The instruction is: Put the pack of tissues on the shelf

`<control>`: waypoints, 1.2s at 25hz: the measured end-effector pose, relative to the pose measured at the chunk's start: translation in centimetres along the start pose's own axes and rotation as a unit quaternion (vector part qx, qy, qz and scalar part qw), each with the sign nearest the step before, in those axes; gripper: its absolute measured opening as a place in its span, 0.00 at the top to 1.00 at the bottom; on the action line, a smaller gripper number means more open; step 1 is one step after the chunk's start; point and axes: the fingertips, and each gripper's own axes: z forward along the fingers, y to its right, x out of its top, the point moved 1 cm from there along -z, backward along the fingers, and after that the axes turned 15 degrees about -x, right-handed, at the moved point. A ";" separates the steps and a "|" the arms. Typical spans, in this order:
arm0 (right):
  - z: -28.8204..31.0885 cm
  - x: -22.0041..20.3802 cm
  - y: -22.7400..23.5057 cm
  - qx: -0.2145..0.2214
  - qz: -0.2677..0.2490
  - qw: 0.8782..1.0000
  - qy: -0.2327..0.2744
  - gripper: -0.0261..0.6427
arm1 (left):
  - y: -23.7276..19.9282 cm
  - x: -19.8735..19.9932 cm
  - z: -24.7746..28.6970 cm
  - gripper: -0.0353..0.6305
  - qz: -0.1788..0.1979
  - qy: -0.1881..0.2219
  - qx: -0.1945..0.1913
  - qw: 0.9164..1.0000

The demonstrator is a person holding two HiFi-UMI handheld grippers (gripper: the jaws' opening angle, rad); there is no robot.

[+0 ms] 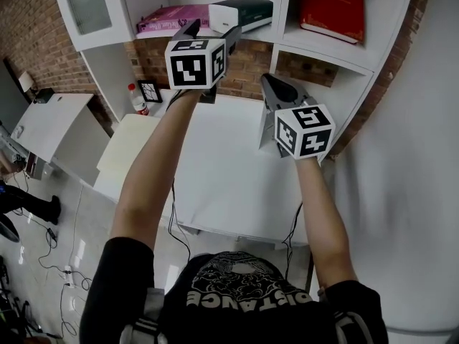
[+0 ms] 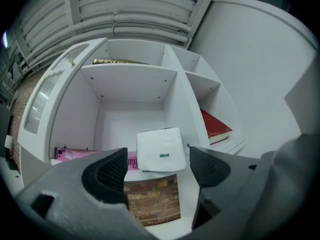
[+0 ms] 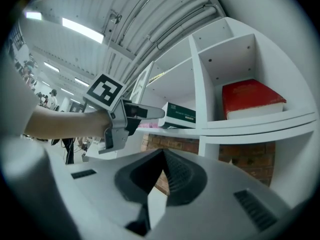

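The pack of tissues, white with a dark green side, lies on the white shelf board, next to a pink book. In the left gripper view the pack shows its white end just beyond the jaw tips. My left gripper is raised to the shelf's front edge, and its jaws stand wide apart with nothing between the pads. The pack and the left gripper also show in the right gripper view. My right gripper hangs lower, over the table, with jaws shut and nothing held.
A red book lies in the compartment to the right, behind a white divider. Below the shelf are a brick wall and a white table. A bottle and a small framed marker stand at its back left.
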 end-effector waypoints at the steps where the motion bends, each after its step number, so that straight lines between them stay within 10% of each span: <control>1: -0.3 0.1 -0.4 -0.001 0.000 1.000 -0.001 0.95 | 0.1 -0.3 -0.6 0.38 0.000 -0.005 -0.004 1.000; 30: -11.9 -0.3 -11.4 -0.056 0.024 0.997 -0.036 0.96 | 5.6 -8.8 -21.6 0.94 -0.021 -0.076 -0.070 0.994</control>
